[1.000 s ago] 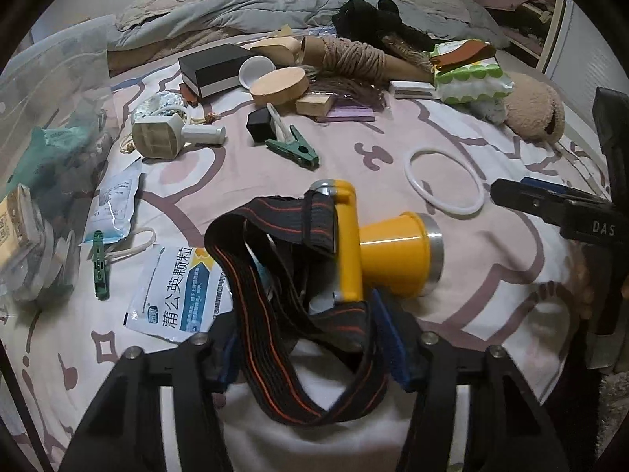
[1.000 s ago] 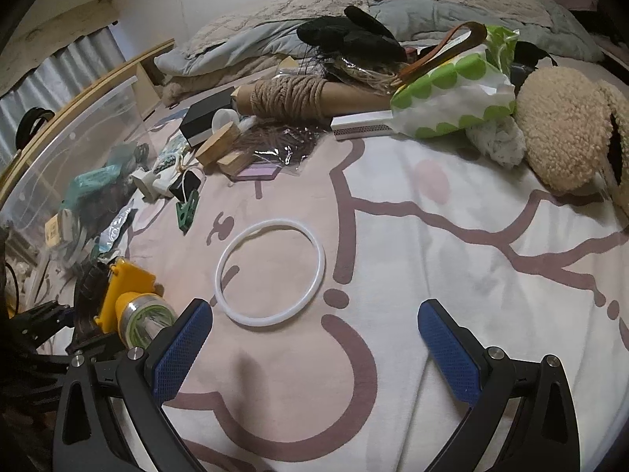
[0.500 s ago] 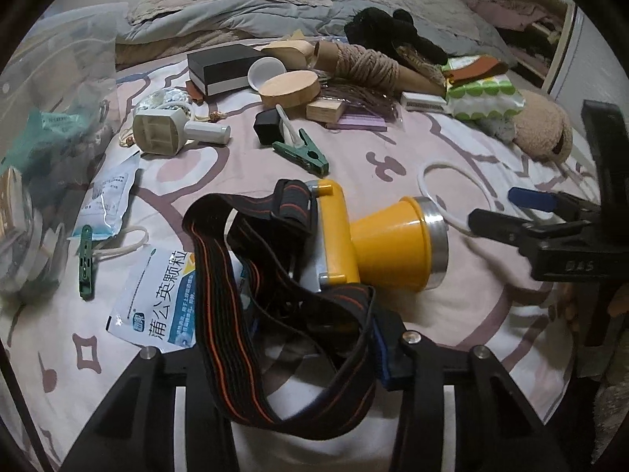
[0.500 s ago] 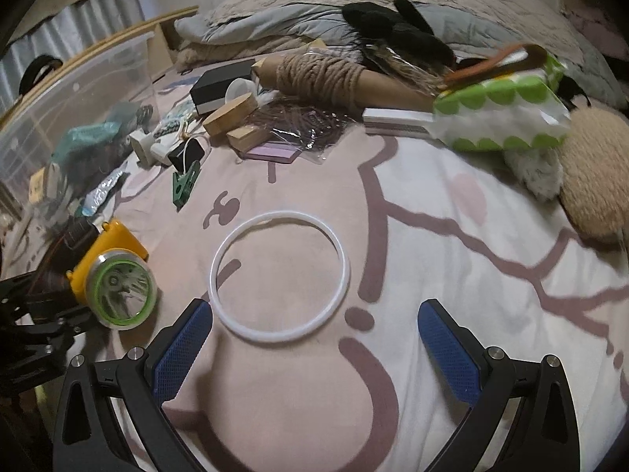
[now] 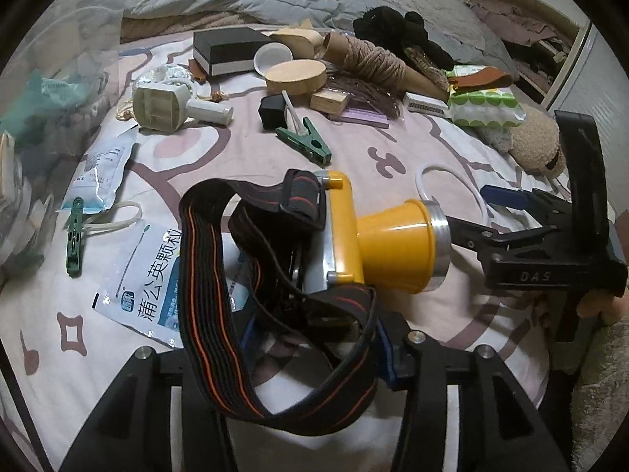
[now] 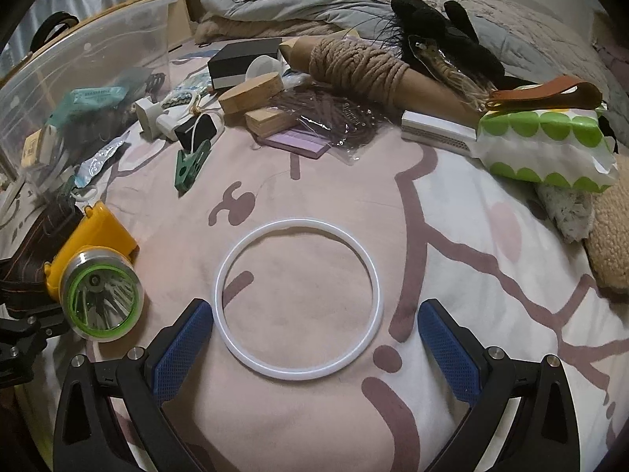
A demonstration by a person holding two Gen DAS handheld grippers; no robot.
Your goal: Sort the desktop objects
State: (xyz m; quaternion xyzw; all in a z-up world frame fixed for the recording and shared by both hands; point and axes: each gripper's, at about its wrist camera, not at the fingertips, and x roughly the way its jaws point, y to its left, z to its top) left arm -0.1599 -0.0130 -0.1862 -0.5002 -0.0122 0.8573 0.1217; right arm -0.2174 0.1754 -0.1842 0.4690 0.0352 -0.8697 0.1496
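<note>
A yellow headlamp (image 5: 385,251) with a black, orange-striped strap (image 5: 204,283) sits right in front of the left wrist camera. My left gripper (image 5: 314,350) has the strap bunched between its blue pads, and its jaws are opening slightly. In the right wrist view the headlamp (image 6: 98,275) faces the camera at the left, lens forward. A white ring (image 6: 297,299) lies flat on the bedsheet. My right gripper (image 6: 314,338) is open and low over the ring's near edge, with one finger on either side. The right gripper (image 5: 475,212) also shows beside the lamp's lens.
A clear plastic bin (image 6: 78,90) stands at the left. At the back lie a green clip (image 6: 188,165), wooden blocks (image 6: 271,120), a rope spool (image 6: 354,63), a black box (image 6: 240,61) and a dotted bag (image 6: 546,145). A medicine sachet (image 5: 149,275) and a plush toy (image 5: 534,141) lie nearby.
My right gripper has moved left and closer to the white ring, which now lies between its fingers. The headlamp has shifted and rolled a little in my left gripper.
</note>
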